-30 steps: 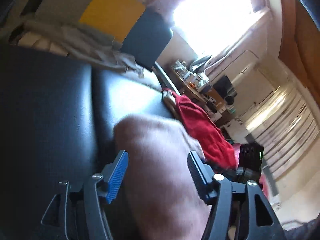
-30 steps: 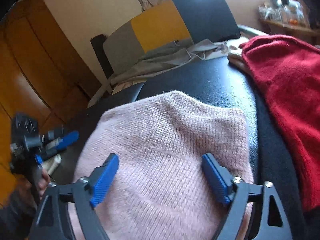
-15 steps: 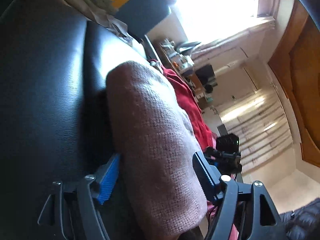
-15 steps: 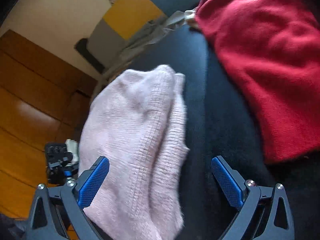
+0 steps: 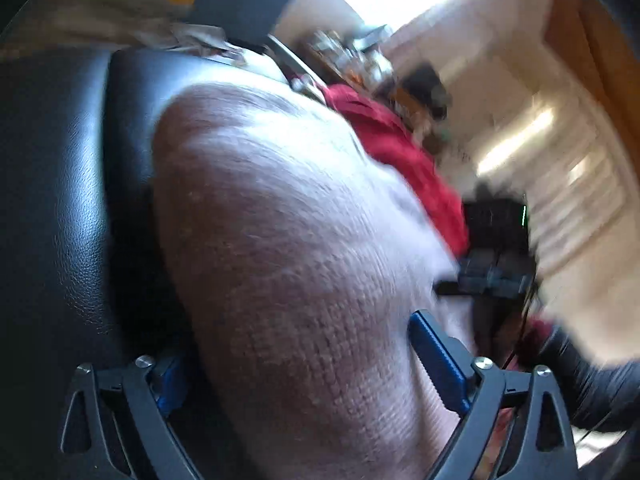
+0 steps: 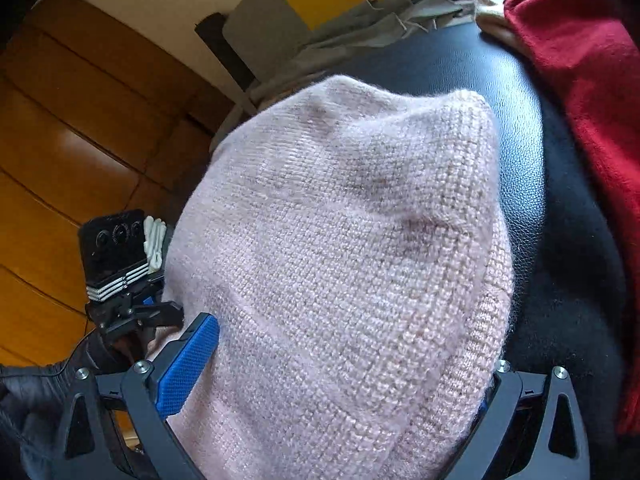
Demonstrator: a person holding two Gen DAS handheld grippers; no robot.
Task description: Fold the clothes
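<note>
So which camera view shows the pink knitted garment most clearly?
The right wrist view: the pink knitted garment is sharp there, its stitches and folded edge visible on the black seat. The left wrist view shows it motion-blurred and partly in shadow.

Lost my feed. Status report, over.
Both grippers, left and right, open, straddling pink knit. Red garment alongside, apart. Nothing blocking.

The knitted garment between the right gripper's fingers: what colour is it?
Pale pink, a plain knit garment; the right wrist view shows it best.
</note>
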